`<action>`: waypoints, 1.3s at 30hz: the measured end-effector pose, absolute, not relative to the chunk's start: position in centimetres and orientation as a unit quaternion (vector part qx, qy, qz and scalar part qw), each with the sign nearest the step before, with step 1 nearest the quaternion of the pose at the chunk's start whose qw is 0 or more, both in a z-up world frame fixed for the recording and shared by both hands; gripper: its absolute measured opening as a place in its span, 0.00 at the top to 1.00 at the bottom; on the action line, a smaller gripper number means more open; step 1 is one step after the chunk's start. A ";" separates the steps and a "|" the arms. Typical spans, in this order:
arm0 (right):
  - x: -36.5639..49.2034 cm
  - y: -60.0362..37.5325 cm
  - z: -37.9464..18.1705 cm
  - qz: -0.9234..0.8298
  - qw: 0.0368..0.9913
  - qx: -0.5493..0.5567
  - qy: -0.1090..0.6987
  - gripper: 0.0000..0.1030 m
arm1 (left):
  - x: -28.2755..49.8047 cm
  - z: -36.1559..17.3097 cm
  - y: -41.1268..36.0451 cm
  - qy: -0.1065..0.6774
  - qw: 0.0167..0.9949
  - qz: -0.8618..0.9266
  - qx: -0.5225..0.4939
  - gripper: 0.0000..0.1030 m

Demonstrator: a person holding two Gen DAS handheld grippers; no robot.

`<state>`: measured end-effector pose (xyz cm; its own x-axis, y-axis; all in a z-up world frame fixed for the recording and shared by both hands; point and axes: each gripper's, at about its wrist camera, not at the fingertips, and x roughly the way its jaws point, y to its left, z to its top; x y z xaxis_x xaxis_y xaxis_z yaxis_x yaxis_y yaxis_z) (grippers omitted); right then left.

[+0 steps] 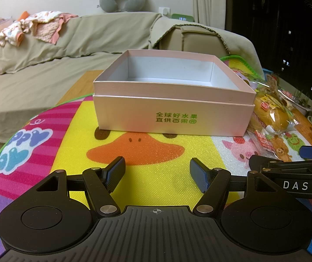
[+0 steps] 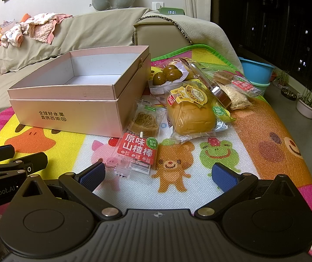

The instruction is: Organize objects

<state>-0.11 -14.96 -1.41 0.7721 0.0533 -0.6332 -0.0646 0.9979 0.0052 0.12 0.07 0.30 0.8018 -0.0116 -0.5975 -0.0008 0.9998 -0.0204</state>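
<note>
An empty pink box stands on the cartoon mat, straight ahead of my left gripper, which is open and empty above the mat. The box also shows in the right wrist view. To its right lie wrapped snacks: a red hawthorn-stick packet, a bread bun, a pack of brown eggs and small packets behind. My right gripper is open and empty, just short of the hawthorn packet. The bun shows at the right in the left wrist view.
The mat covers a low table. A covered sofa with clothes and a neck pillow stands behind. A blue tub and potted plants sit at the far right. The left gripper's arm lies at my right view's left edge.
</note>
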 end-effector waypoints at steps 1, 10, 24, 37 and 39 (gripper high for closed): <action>-0.1 -15.0 -1.4 0.031 0.941 -0.008 0.336 0.00 | 0.1 0.3 0.1 0.315 0.949 -0.003 -0.010 0.30; -0.1 -15.0 -1.4 0.031 0.941 -0.008 0.336 0.00 | 0.1 0.3 0.1 0.316 0.949 -0.002 -0.006 0.30; -0.1 -15.0 -1.4 0.031 0.941 -0.009 0.336 0.00 | 0.1 0.4 -0.2 0.316 0.949 0.000 -0.001 0.30; 0.6 -15.0 -1.3 0.040 0.932 -0.011 0.359 0.00 | 0.2 0.4 -0.3 0.316 0.949 0.000 -0.001 0.30; 0.6 -15.1 -1.2 0.044 0.930 -0.014 0.366 0.00 | 0.2 0.4 -0.3 0.317 0.949 0.000 -0.003 0.30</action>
